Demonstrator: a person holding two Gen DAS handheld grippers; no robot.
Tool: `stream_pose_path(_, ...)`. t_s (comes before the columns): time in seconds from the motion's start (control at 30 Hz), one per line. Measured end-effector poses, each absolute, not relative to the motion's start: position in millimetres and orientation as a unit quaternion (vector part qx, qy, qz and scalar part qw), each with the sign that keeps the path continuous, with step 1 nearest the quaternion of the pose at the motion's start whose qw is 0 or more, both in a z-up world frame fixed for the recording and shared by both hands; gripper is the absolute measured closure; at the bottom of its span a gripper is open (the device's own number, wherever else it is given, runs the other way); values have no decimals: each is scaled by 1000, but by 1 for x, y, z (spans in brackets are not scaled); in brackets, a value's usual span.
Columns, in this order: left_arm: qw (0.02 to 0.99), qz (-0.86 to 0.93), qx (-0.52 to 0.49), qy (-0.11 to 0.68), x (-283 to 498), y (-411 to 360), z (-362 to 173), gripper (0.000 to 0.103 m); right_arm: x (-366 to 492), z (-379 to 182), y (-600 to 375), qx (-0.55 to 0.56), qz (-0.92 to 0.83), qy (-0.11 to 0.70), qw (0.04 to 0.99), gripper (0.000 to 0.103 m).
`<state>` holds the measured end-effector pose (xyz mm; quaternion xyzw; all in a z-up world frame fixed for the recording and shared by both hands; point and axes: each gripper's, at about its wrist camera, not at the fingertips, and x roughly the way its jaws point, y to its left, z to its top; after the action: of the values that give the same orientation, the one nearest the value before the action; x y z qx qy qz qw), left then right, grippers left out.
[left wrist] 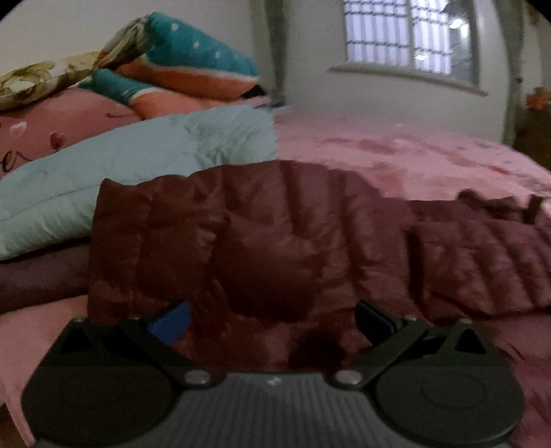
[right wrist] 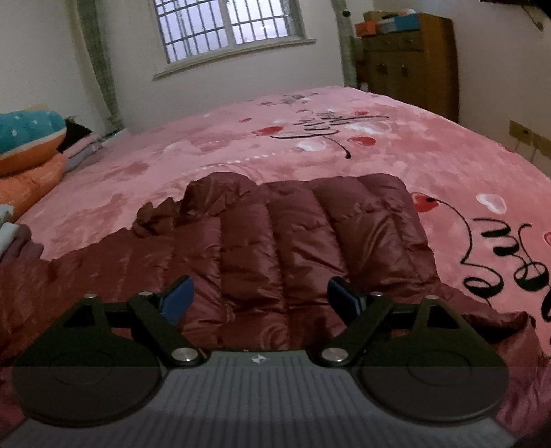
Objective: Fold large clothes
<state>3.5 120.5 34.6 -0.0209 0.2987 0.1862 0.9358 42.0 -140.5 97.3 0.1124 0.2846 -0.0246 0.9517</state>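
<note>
Right wrist cam: we've got the right gripper (right wrist: 260,298) spread wide w/ nothing clamped, maroon puffer jacket (right wrist: 292,241) lying mid-frame on the pink blanket (right wrist: 241,138). Left gripper (left wrist: 272,322) also looks wide open, tho it's blurry; jacket fills center, light blue pillow (left wrist: 120,172) at left.

A wide bed (right wrist: 241,144) under a pink blanket with hearts fills the room. Behind it a barred window (right wrist: 227,27) lets pale daylight onto white walls (right wrist: 41,62). A brown wooden cabinet (right wrist: 409,62) stands in the corner, boxes (right wrist: 389,22) on top.
</note>
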Motion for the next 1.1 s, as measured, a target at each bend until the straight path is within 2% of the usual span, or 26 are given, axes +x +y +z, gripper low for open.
stream_pose_path(0.13,927,208,-7,313,25,131,32,5,42,98,-145,127,-20,284,950,0)
stream_pose_path(0.2,924,211,-3,320,29,136,32,18,45,96,-149,139,-22,286,948,0)
stream_pose_path(0.27,924,200,-6,325,26,143,34,47,46,94,-153,155,-24,291,944,0)
stream_pose_path(0.37,929,181,-15,323,11,158,49,67,42,95,-153,166,-26,291,942,0)
stream_pose_path(0.53,938,180,-45,292,-28,201,92,86,37,98,-147,157,-20,289,944,0)
stream_pose_path(0.7,938,207,-96,262,-62,263,138,90,34,100,-140,141,-14,287,947,0)
stream_pose_path(0.83,931,226,-124,258,-74,313,152,102,32,100,-133,133,-7,286,949,0)
stream_pose_path(0.97,921,213,-173,276,-78,353,150,102,27,101,-122,109,2,284,953,0)
stream_pose_path(1.1,925,193,-164,283,-93,344,144,102,24,100,-111,94,8,282,955,0)
